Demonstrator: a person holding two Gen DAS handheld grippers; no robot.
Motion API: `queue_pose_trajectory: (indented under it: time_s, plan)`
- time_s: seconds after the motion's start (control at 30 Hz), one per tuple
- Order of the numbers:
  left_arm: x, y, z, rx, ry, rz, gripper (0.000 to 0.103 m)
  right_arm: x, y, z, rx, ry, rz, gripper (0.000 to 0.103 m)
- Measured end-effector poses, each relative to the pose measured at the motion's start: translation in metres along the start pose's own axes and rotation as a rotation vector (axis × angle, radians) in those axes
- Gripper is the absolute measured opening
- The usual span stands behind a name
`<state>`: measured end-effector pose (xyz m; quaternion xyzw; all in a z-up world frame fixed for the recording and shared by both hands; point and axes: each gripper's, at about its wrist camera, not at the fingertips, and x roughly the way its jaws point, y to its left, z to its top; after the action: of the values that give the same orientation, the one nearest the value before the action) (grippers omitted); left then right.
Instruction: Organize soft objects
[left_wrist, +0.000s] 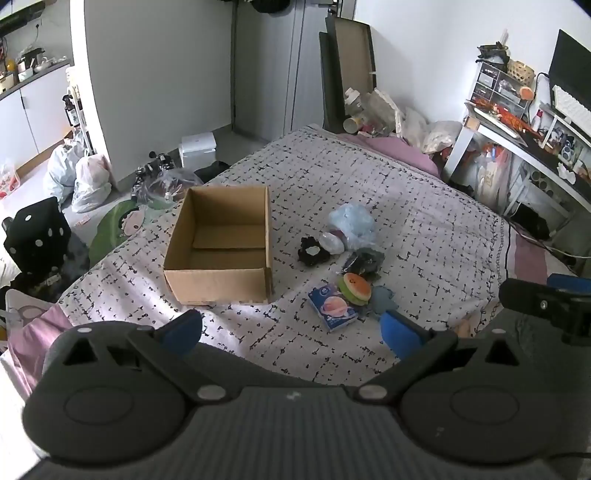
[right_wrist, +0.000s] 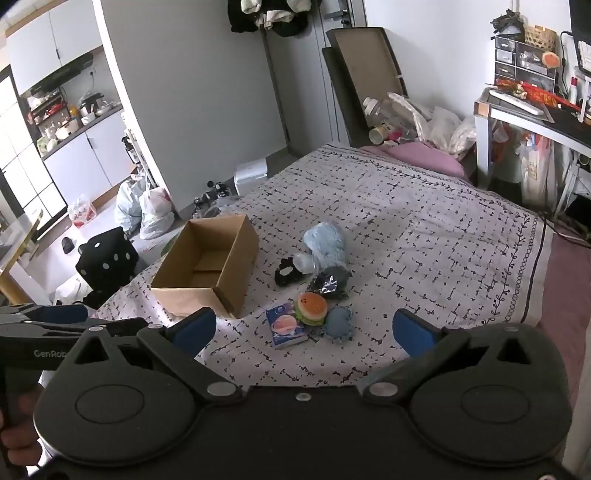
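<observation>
An open empty cardboard box (left_wrist: 221, 243) (right_wrist: 207, 269) stands on the bed. To its right lies a cluster of soft things: a light blue plush in plastic (left_wrist: 352, 221) (right_wrist: 327, 243), a black scrunchie (left_wrist: 313, 251) (right_wrist: 286, 271), a dark foil bag (left_wrist: 364, 260) (right_wrist: 328, 284), a burger-shaped squishy (left_wrist: 355, 288) (right_wrist: 312, 308), a blue tissue pack (left_wrist: 332, 306) (right_wrist: 286, 326) and a small blue cushion (left_wrist: 382, 299) (right_wrist: 338, 325). My left gripper (left_wrist: 291, 330) and right gripper (right_wrist: 303, 330) are both open and empty, above the near bed edge, short of the cluster.
The bed cover (left_wrist: 424, 229) is patterned white. A black dotted cube (left_wrist: 37, 232) and plastic bags (left_wrist: 88, 177) sit on the floor to the left. A cluttered desk (left_wrist: 535, 140) stands right. Bags and a pink pillow (right_wrist: 424, 155) lie at the bed's head.
</observation>
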<state>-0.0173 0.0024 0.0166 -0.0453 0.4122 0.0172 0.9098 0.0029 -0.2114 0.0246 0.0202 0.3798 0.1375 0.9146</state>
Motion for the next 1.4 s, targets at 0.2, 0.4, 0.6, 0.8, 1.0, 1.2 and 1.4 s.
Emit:
queue_pose_trajectory:
  time_s: [0.2, 0.4, 0.6, 0.8, 1.0, 1.2, 1.4]
  plan:
    - [-0.0027, 0.0009, 0.0018, -0.002, -0.005, -0.004, 0.102, -0.0016, 0.0005, 0.0019, 0.001, -0.003, 0.0, 0.103]
    - [-0.0051, -0.0003, 0.002, -0.001, -0.006, -0.009, 0.102, -0.0032, -0.0011, 0.0025, 0.012, -0.003, -0.003, 0.103]
    - [-0.0066, -0.002, 0.0007, -0.001, -0.008, -0.01, 0.102, -0.0033, -0.0018, 0.0023, 0.017, -0.006, -0.008, 0.103]
    - [-0.0101, -0.0046, 0.0006, 0.003, -0.017, -0.031, 0.102, -0.0024, -0.0002, 0.0012, 0.03, -0.009, -0.006, 0.103]
    - [-0.0076, -0.0016, 0.0004, -0.004, -0.009, -0.024, 0.102, -0.001, 0.0017, 0.0006, 0.027, 0.002, -0.012, 0.103]
    - [-0.0099, 0.0001, 0.0007, -0.008, -0.017, -0.02, 0.102, -0.001, 0.0006, -0.0008, 0.021, 0.002, -0.02, 0.103]
    - [-0.0089, 0.001, -0.0001, -0.009, -0.014, -0.019, 0.102, -0.0013, -0.0041, -0.0025, 0.032, 0.003, -0.032, 0.103]
